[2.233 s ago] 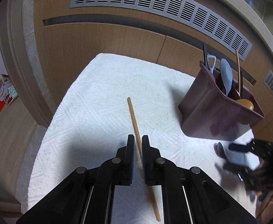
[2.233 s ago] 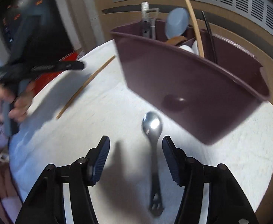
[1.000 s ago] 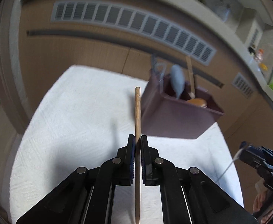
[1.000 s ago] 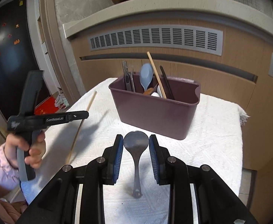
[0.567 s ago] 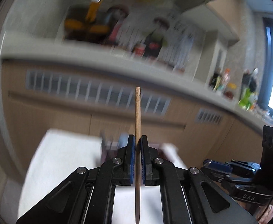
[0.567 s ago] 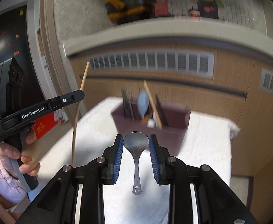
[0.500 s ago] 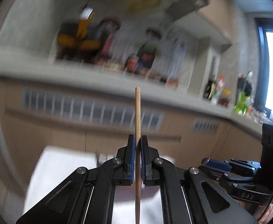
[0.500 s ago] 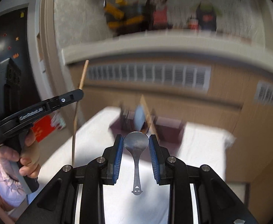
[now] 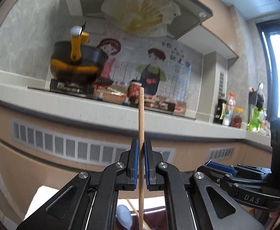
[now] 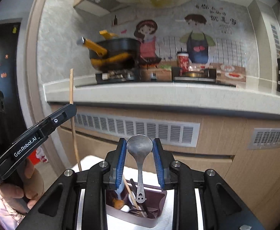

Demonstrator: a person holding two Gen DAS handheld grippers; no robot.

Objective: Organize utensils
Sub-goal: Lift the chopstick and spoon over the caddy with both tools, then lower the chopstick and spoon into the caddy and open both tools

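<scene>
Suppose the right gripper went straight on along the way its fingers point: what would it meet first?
Probably the cabinet front with the vent grille below the counter. The right gripper, shut on the metal spoon, points level at it with open air between. The maroon utensil caddy lies below that line. Depth is uncertain.

It was a home kitchen. A long pale worktop ran across the far side, carrying a gas hob with a black, yellow-handled pot. A range hood hung above, cartoon cooks decorated the backsplash, and condiment bottles stood at the right.
</scene>
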